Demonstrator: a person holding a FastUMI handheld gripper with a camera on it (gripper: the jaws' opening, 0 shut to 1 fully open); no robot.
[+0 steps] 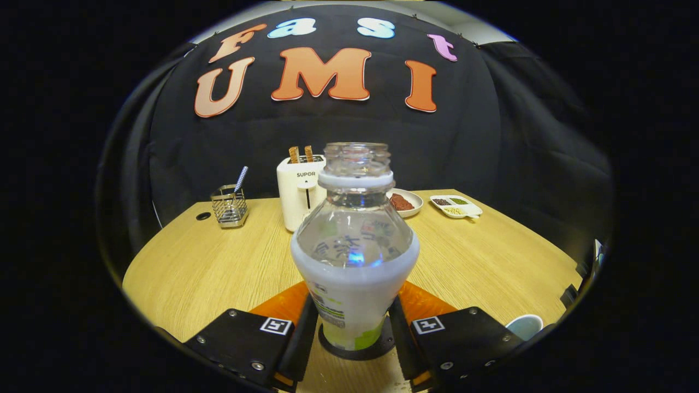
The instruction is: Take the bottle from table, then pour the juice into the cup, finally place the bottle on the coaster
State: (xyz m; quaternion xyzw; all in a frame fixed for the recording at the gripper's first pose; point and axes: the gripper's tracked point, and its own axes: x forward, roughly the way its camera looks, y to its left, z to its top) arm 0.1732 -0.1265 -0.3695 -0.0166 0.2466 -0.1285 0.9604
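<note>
Bottle (354, 256): stood uncapped on the dark coaster (357, 348).
Gripper (354, 333): both fingers pressed the bottle's sides.
Cup (525, 326): near the table's (207, 267) right edge.

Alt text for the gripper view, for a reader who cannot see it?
The tongs flank an uncapped bottle standing upright on a dark coaster on a wooden table. Beyond it stand a toaster and a utensil rack.

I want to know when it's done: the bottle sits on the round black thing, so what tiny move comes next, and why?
Probably open the fingers and let go. The bottle stands upright on the dark coaster, with the gripper closed on its sides, so only the release seems left.
</note>
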